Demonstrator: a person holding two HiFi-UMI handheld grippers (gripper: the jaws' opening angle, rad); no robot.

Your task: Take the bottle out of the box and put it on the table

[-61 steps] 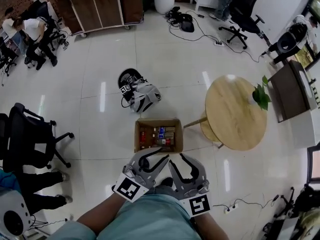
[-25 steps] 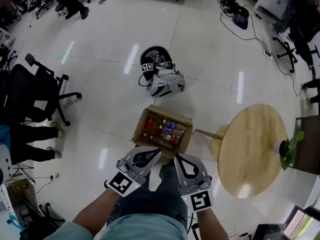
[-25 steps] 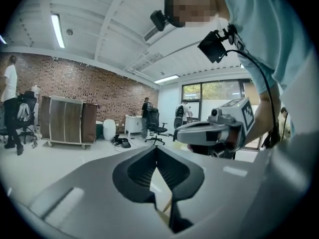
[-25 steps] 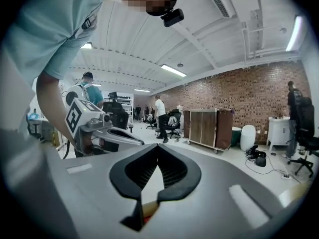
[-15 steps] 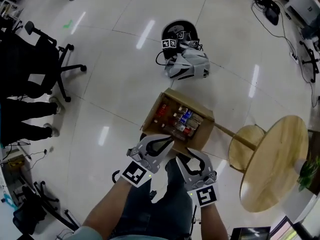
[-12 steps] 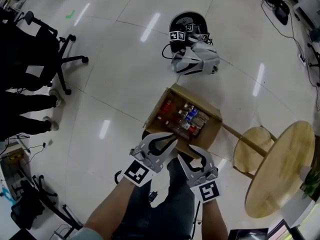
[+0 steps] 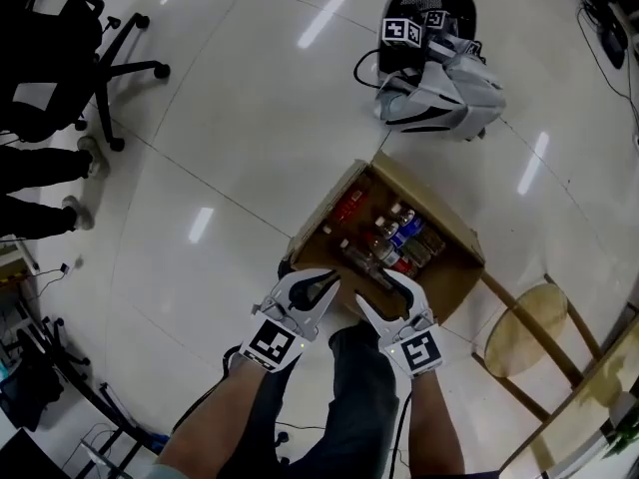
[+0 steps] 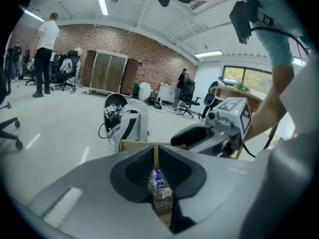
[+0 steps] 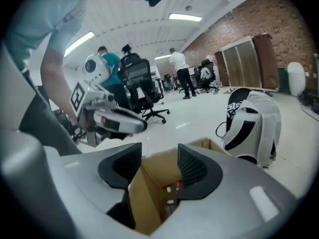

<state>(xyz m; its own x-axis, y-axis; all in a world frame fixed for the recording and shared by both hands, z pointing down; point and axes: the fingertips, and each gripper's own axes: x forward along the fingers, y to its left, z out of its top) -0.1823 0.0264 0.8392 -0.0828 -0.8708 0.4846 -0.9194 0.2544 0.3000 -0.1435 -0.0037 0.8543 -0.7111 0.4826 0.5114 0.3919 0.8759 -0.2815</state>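
An open cardboard box (image 7: pixel 330 208) stands on the floor and holds several bottles (image 7: pixel 385 246) lying in rows. Both grippers hover at its near edge. My left gripper (image 7: pixel 331 279) is shut, its jaws nearly touching with nothing between them. In the left gripper view the left gripper (image 8: pixel 156 152) points over the box (image 8: pixel 133 145) at clear bottles (image 8: pixel 158 184). My right gripper (image 7: pixel 375 289) is opening and holds nothing. In the right gripper view, the box's near corner (image 9: pixel 148 179) and a bottle cap (image 9: pixel 170 203) show past the gap of the right gripper (image 9: pixel 159 156).
A grey-white backpack (image 7: pixel 440 94) and a black marker-tagged device (image 7: pixel 418 16) lie beyond the box. The round wooden table (image 7: pixel 597 392) and its base (image 7: pixel 523 342) are at lower right. An office chair (image 7: pixel 60 48) and a person's legs (image 7: pixel 35 190) are at left.
The view has dropped much closer to the box. Both grippers came down to the box's near edge. The right gripper's jaws have parted from shut.
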